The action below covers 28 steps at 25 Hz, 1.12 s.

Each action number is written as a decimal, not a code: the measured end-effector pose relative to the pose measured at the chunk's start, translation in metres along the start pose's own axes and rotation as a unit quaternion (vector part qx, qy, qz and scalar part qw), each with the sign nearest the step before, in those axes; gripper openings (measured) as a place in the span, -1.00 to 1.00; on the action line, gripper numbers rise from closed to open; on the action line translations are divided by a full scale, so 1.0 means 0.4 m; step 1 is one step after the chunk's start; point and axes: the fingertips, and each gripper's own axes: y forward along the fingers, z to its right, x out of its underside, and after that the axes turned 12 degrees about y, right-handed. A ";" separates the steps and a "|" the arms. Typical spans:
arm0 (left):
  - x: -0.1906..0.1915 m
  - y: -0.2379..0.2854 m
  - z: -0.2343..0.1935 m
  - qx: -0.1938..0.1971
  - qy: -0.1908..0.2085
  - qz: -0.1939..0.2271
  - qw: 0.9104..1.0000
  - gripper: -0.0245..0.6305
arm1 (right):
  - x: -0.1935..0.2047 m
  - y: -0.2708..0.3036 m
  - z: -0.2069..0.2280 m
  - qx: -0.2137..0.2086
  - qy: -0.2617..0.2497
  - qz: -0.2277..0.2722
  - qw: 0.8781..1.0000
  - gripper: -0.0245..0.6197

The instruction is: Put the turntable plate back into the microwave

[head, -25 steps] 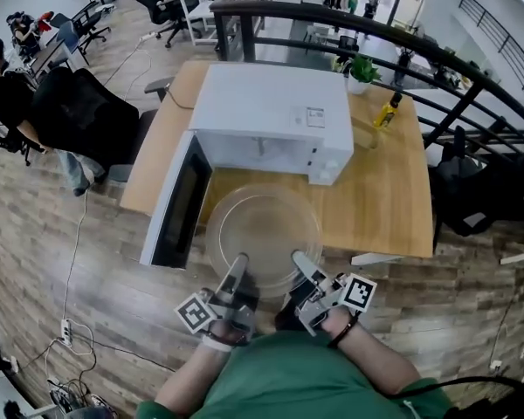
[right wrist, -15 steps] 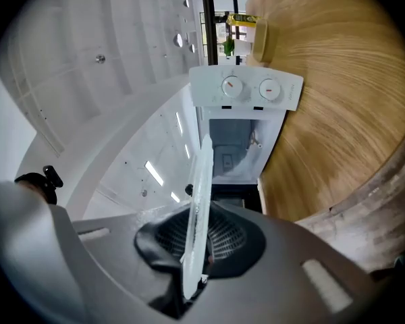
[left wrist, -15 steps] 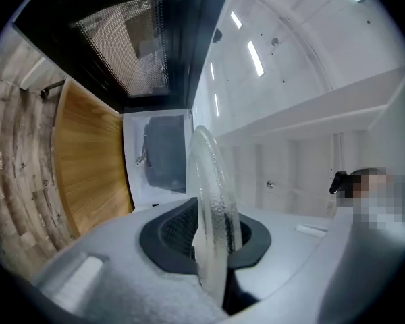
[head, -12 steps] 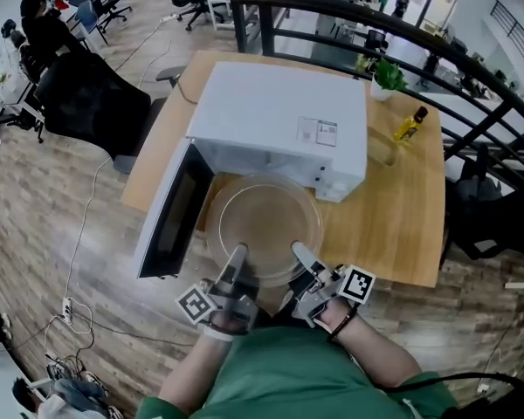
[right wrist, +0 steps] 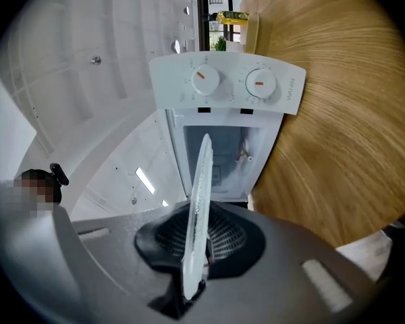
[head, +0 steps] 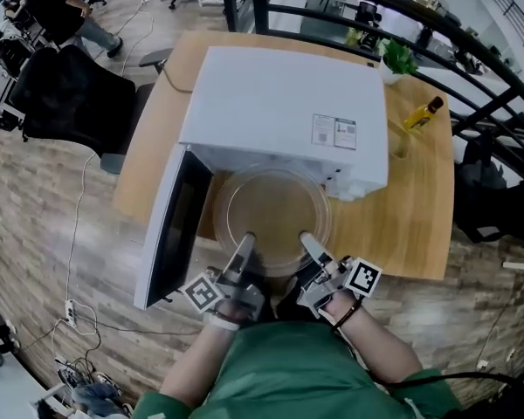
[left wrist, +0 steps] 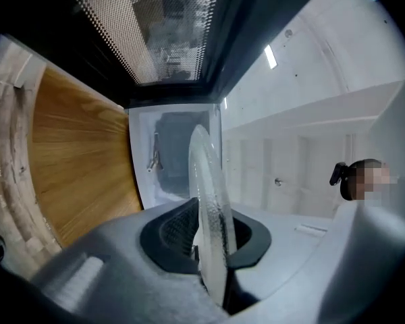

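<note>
In the head view we see the round clear glass turntable plate [head: 275, 212] held flat in front of the white box-shaped microwave [head: 279, 112]. Its far rim is right at the oven's open front and its near rim is over the edge of the light wooden surface [head: 410, 199]; whether the rim has passed inside we cannot tell. The left hand-held gripper [head: 247, 238] and the right hand-held gripper [head: 304, 237] each bite the near rim, side by side and a little apart. The microwave's dark-windowed door [head: 170, 225] hangs open on the left, out over the wood-plank floor [head: 35, 260]. At the surface's far right corner stand a yellow bottle [head: 422, 112] and a small green plant [head: 400, 57], and a black office chair [head: 65, 94] sits off to the left. In the left gripper view the plate shows edge-on as a thick clear strip, pinched between two dark ribbed pads [left wrist: 172, 231] that press on its two faces. Past it lies the pale open cavity [left wrist: 175, 160], with the door's perforated window alongside. In the right gripper view we find the same: the jaws are clamped on the glass rim and the plate runs edge-on toward the cavity, which sits next to the control panel with its two round white dials [right wrist: 206, 79] marked in orange.
</note>
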 end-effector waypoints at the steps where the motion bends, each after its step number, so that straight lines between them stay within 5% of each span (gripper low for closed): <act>1: -0.004 0.010 -0.018 0.001 -0.004 -0.006 1.000 -0.80 | -0.009 0.008 0.011 0.002 -0.003 0.006 1.000 -0.81; 12: -0.035 0.081 -0.174 -0.008 -0.020 -0.068 0.997 -0.80 | -0.071 0.069 0.130 0.024 -0.007 0.060 0.998 -0.81; 28: -0.054 0.138 -0.307 -0.022 0.002 -0.039 0.999 -0.79 | -0.154 0.143 0.256 0.027 0.011 0.033 0.999 -0.81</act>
